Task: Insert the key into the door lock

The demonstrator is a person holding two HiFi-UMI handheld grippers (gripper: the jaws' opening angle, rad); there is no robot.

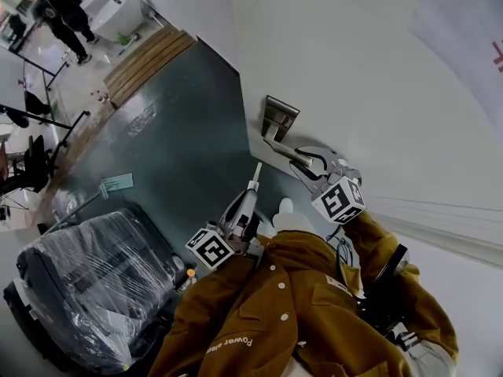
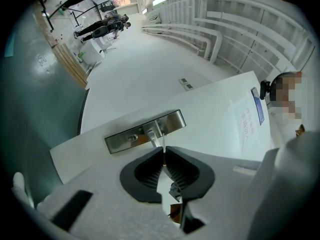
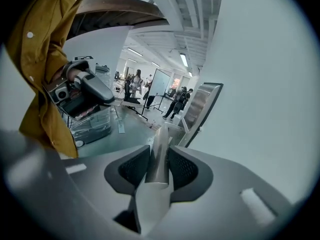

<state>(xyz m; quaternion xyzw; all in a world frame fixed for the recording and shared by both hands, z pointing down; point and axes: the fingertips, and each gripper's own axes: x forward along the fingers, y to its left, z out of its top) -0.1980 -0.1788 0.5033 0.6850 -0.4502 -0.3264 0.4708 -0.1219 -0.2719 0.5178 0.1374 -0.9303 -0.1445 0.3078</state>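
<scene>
A steel lock plate (image 1: 279, 116) with a lever handle (image 1: 289, 151) sits on the white door (image 1: 354, 69). My right gripper (image 1: 313, 166) is shut on the handle (image 3: 160, 136), which lies between its pads. Left of it, my left gripper (image 1: 252, 185) is shut on a thin key (image 1: 256, 169), and the blade sticks out past the tips. In the left gripper view the key (image 2: 163, 143) points at the plate (image 2: 170, 122), a little short of it. The keyhole (image 2: 132, 137) lies left of the key's tip.
A plastic-wrapped seat (image 1: 86, 281) stands on the teal floor (image 1: 173, 148) left of me. Wooden boards (image 1: 145, 57) lie farther off, and people (image 1: 63, 10) stand beyond them. A paper notice (image 2: 247, 119) is stuck on the door right of the lock.
</scene>
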